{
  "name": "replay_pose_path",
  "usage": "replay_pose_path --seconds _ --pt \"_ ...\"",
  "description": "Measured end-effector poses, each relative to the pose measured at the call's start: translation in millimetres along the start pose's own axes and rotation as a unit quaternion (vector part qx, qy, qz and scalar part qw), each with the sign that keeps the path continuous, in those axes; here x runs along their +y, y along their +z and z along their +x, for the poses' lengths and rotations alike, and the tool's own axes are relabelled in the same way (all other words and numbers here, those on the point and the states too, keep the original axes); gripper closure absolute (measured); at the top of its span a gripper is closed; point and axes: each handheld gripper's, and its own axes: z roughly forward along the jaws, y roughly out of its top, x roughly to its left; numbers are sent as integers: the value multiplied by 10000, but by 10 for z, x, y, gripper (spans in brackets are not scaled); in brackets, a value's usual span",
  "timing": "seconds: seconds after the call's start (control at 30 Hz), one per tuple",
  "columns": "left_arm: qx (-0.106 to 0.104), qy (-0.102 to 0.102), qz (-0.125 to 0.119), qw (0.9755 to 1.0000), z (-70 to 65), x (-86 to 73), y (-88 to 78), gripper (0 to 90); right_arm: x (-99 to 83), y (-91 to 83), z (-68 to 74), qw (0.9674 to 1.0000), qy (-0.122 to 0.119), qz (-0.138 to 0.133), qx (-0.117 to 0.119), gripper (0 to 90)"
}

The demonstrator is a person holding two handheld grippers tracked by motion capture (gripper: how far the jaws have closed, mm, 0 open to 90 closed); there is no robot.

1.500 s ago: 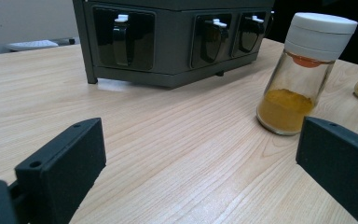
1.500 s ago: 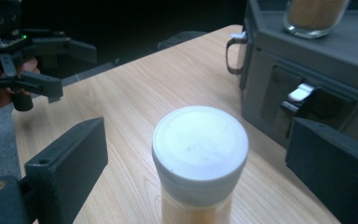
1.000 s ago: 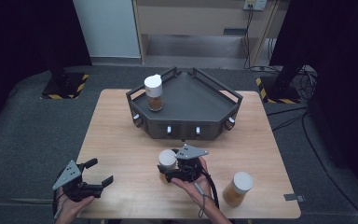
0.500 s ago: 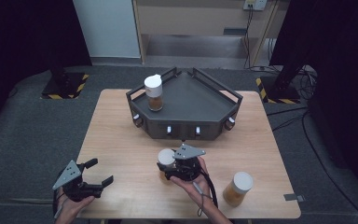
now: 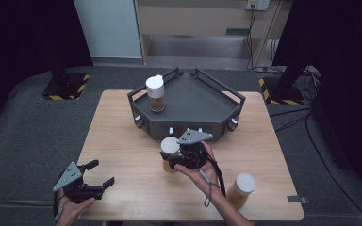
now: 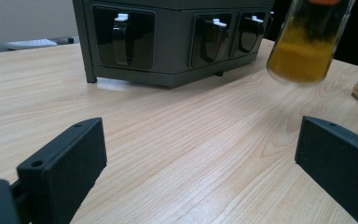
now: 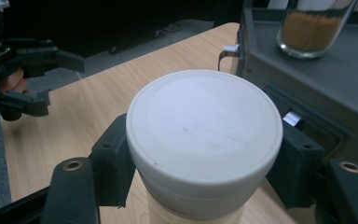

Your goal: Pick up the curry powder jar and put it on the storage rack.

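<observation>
Spice jar (image 5: 170,154) with a white cap stands upright in the high view, clamped in the right gripper (image 5: 181,159) before the grey tray (image 5: 202,101) — no label readable. Left gripper view: its yellow-filled base (image 6: 303,51) hangs above the table (image 6: 168,140), the left gripper's (image 6: 200,154) jaws spread wide, gripping nothing. Right gripper view: both jaws pinch just beneath the cap (image 7: 204,133).

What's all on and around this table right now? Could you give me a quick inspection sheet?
Surface: light wooden table, bare apart from the things listed.
Job's things: white-lidded glass jar of yellow powder, gripped and off the table in the left gripper view; dark grey angular metal tray bearing a second white-lidded jar of brown powder.
Clutter: a third white-lidded jar near the front right edge.
Grippers: right gripper shut on the jar below its lid; left gripper open, holding nothing.
Cables: black cable trailing from the right gripper.
Surroundings: grey floor, dark curtains.
</observation>
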Motion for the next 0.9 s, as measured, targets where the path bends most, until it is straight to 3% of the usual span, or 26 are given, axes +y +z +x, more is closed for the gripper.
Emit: replay_pose_path --seconds 0.23,0.5,0.9 --pt "7 15 45 10000 2 9 5 11 306 -92 -66 9999 -12 53 -88 334" --pt "8 10 40 10000 6 6 1 12 658 -223 -166 9999 -20 -88 -139 334" --pt "9 -5 54 10000 6 9 0 13 1054 -318 -354 9994 61 -206 -284 334"
